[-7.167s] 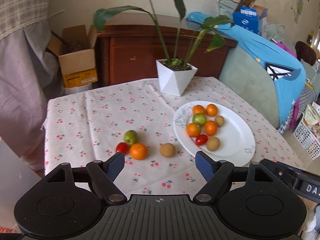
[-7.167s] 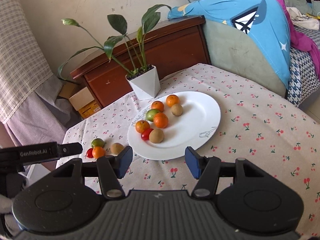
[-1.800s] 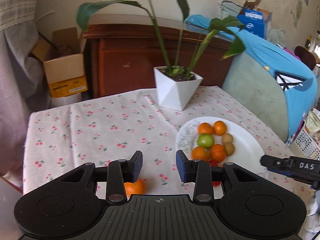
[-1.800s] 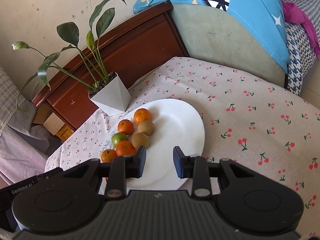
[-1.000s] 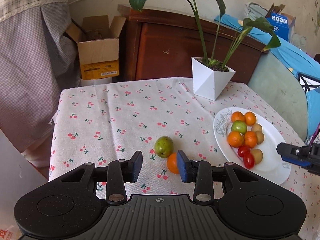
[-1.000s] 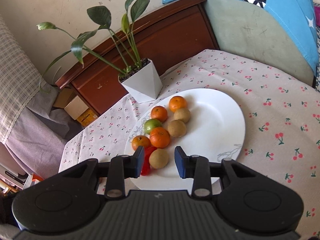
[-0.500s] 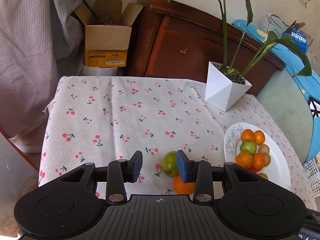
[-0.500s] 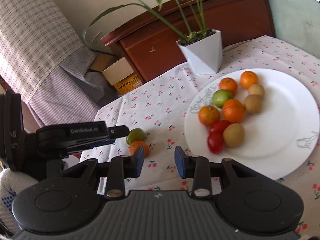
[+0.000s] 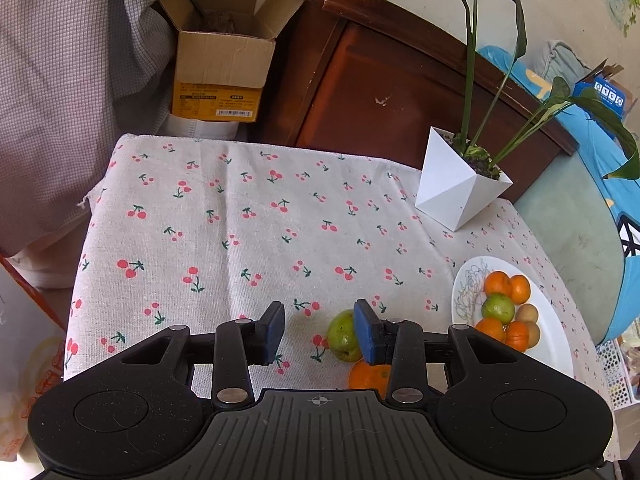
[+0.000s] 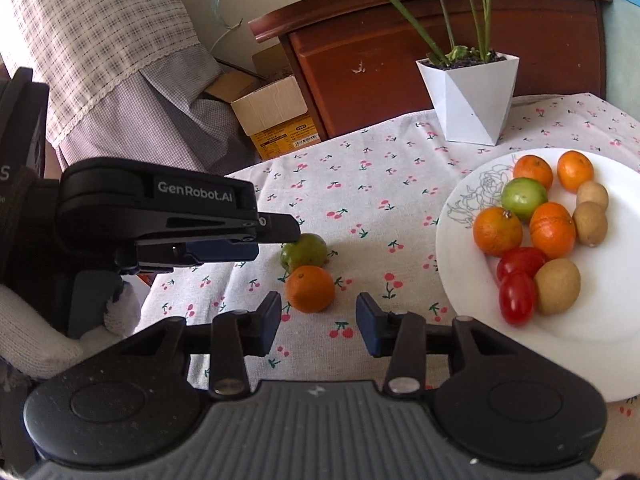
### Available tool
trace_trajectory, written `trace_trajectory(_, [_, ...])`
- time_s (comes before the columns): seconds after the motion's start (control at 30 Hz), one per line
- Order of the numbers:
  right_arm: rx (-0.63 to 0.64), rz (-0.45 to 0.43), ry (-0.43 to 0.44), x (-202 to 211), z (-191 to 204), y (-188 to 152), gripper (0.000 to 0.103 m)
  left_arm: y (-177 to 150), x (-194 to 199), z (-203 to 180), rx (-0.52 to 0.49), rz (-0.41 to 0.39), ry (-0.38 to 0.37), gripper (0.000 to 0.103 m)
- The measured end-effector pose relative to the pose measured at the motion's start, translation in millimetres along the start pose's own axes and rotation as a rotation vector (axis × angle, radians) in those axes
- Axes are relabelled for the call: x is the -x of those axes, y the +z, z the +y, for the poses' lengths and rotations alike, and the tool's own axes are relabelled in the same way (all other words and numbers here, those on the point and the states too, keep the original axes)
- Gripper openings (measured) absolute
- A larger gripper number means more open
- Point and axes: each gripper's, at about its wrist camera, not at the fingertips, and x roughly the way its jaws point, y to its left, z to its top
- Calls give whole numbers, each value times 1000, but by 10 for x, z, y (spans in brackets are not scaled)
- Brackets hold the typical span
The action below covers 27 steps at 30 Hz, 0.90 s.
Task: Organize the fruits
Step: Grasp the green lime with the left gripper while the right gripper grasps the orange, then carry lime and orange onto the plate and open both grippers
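A cherry-print tablecloth [image 9: 248,240] covers the table, with a faceted white planter [image 10: 470,100] at the back and a dark wooden cabinet [image 9: 380,92] behind it. Taking the white plate [image 10: 624,344] as my landmark: it holds mandarins, a green fruit, three brown kiwi-like fruits and two cherry tomatoes bunched on the side toward the loose fruit. Off the plate, on the cloth to its left as my right camera sees it, lie the two stragglers: a green guava-like fruit [image 10: 304,251] and a mandarin [image 10: 310,289], touching or nearly so.

My right gripper [image 10: 318,322] has just been spreading its jaws, and they stand apart with nothing between them; the mandarin sits just ahead of the gap. My left gripper [image 9: 319,332] is part-open and empty too, its right pad [image 9: 364,336] in front of the green fruit's edge; I cannot tell whether it touches.

I judge the mandarin light, with a dimpled, slightly yielding peel that grips well; I would take it across its middle with modest pressure so the rind does not bruise. The green fruit looks firmer and smoother, rounder at the base, so it may roll on the soft cloth if nudged; a centred pinch on its widest part should hold it.
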Motion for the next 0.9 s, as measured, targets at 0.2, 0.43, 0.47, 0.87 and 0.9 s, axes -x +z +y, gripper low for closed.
trace_trajectory(0.2, [40, -14, -2, -44, 75, -1, 41, -17, -9, -66, -32, -3, -29, 36])
trace_trajectory(0.43, [69, -24, -13, -73, 112, -13, 28, -68, -102, -141, -72, 20, -36, 36])
trace_trajectory(0.47, [68, -22, -11, -67, 104, -11, 28, -74, -112, -153, -77, 20, -35, 36])
trace_trajectory(0.87, [17, -9, -54, 95, -38, -32, 28, -146, -126, -258, -133, -1, -9, 24])
trace_trajectory(0.9, [11, -9, -58, 115, -52, -33, 28, -150, -119, -266, -133, -3, -8, 24])
